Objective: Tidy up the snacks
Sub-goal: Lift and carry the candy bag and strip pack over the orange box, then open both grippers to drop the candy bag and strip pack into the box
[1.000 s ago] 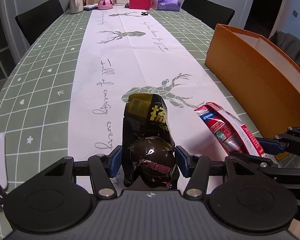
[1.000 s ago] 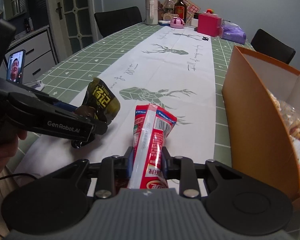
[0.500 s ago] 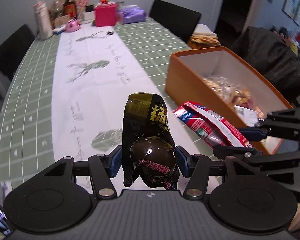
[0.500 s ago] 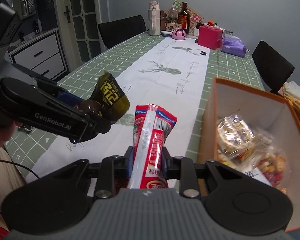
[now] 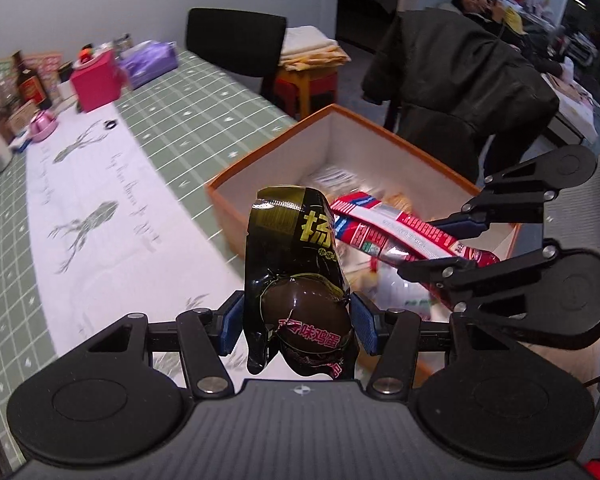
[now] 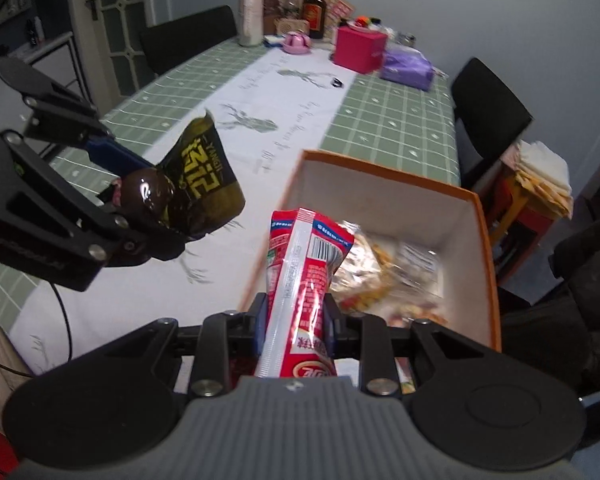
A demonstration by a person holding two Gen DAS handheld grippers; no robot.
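My left gripper is shut on a black egg snack packet, held in the air beside the near left corner of the orange box. It also shows in the right wrist view. My right gripper is shut on a red snack packet and holds it above the box's near end. The red packet and right gripper show in the left wrist view. Clear snack bags lie inside the box.
A long table with a green checked cloth and white runner. Bottles, a pink box and a purple pack stand at the far end. Black chairs and a coat-draped chair stand beside the table.
Both grippers have risen and swung right toward the orange box, each still holding its packet. The red packet is now over the box's open top.
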